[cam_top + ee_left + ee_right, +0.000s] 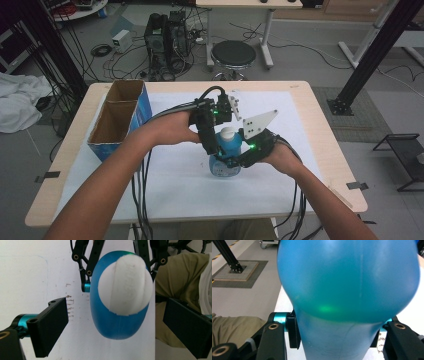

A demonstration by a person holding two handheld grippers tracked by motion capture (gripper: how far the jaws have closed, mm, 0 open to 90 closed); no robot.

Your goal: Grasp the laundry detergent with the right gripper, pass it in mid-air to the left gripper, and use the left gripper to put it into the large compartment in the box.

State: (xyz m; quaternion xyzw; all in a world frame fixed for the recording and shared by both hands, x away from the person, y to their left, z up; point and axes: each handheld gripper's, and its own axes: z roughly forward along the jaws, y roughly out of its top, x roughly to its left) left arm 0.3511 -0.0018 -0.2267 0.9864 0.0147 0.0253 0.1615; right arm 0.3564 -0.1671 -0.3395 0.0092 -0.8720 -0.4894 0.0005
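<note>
A blue bottle [223, 162] with a white cap [227, 133] stands upright near the middle of the table. My right gripper [235, 159] comes in from the right and is shut on its body. In the right gripper view the bottle [347, 290] sits between both pads of that gripper [338, 340]. My left gripper [218, 142] hangs over the bottle, pointing down. From above, in the left gripper view, the white cap [125, 287] and blue shoulder [117, 325] lie between my left gripper's [117, 317] wide-apart jaws, with a gap on each side.
A white sheet [175, 185] covers the wooden table [320, 130]. An open cardboard box with blue sides [120, 117] stands at the table's left edge. Cables trail from both grippers over the front edge. A black stool [233, 54] and a computer tower [167, 40] stand on the floor beyond.
</note>
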